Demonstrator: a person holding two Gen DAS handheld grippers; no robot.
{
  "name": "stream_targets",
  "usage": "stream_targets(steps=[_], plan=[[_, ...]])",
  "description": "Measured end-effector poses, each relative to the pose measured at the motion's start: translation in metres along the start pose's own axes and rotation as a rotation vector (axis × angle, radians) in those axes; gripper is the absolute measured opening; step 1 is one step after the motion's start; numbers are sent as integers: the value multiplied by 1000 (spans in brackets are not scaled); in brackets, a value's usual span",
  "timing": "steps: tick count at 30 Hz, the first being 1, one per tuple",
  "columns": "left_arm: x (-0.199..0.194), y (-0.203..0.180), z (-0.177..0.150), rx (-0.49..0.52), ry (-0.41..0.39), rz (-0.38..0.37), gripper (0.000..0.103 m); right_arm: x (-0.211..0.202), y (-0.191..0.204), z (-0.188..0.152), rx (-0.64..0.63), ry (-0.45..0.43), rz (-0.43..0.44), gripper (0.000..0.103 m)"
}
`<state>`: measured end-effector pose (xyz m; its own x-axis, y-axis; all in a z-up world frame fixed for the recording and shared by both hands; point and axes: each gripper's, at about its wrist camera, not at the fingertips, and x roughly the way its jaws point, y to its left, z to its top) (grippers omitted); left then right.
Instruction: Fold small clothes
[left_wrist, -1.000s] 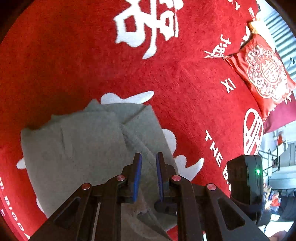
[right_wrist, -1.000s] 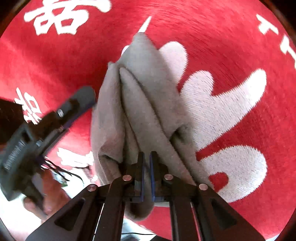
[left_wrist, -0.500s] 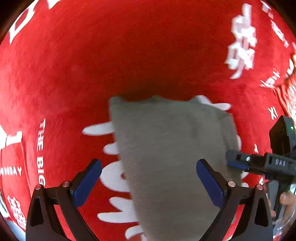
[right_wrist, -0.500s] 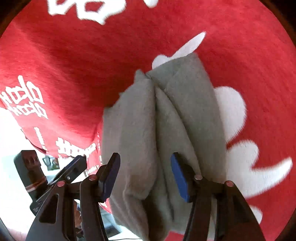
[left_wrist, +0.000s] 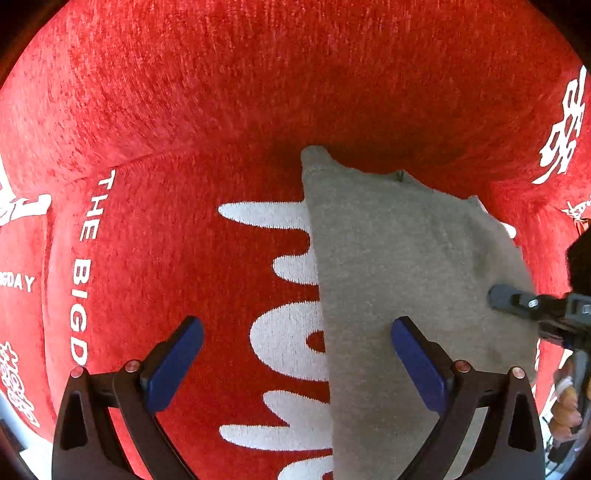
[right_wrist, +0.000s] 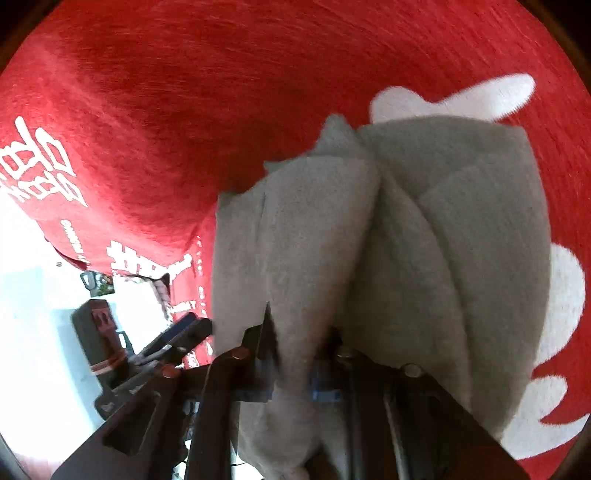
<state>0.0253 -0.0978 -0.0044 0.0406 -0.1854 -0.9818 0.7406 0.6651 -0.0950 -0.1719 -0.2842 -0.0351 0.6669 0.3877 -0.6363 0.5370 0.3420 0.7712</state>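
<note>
A small grey fleecy garment (left_wrist: 402, 280), already folded into a thick bundle, lies on the bright red plush cloth with white lettering and white petal shapes (left_wrist: 177, 229) that covers the whole work surface. The left gripper (left_wrist: 297, 363) hangs almost straight down over the garment's left edge with its blue-padded jaws spread wide and nothing caught between them; one pad is over the red cloth, the other over the grey fabric, so it looks poised to take that edge. The right gripper (right_wrist: 291, 363) comes in low at the bundle's near end, and its jaws have just been closing, pinching a ridge of the grey fabric between them, probably to lift or turn the layers for another fold. That view is blurred.
</note>
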Motion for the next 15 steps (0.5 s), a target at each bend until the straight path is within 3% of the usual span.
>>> stream_targets(steps=[5, 8, 11, 15], plan=[[-12, -18, -3, 63, -44, -30, 101, -55, 15, -7, -74, -119, 55, 14], [-6, -37, -8, 126, -39, -44, 101, -69, -7, -5, -53, -120, -36, 14], [13, -52, -17, 163, -14, -25, 102, -56, -43, -3, 20, -94, -158, 15], [21, -59, -21, 166, -24, -22, 102, -54, -71, -9, 119, -120, -138, 17]])
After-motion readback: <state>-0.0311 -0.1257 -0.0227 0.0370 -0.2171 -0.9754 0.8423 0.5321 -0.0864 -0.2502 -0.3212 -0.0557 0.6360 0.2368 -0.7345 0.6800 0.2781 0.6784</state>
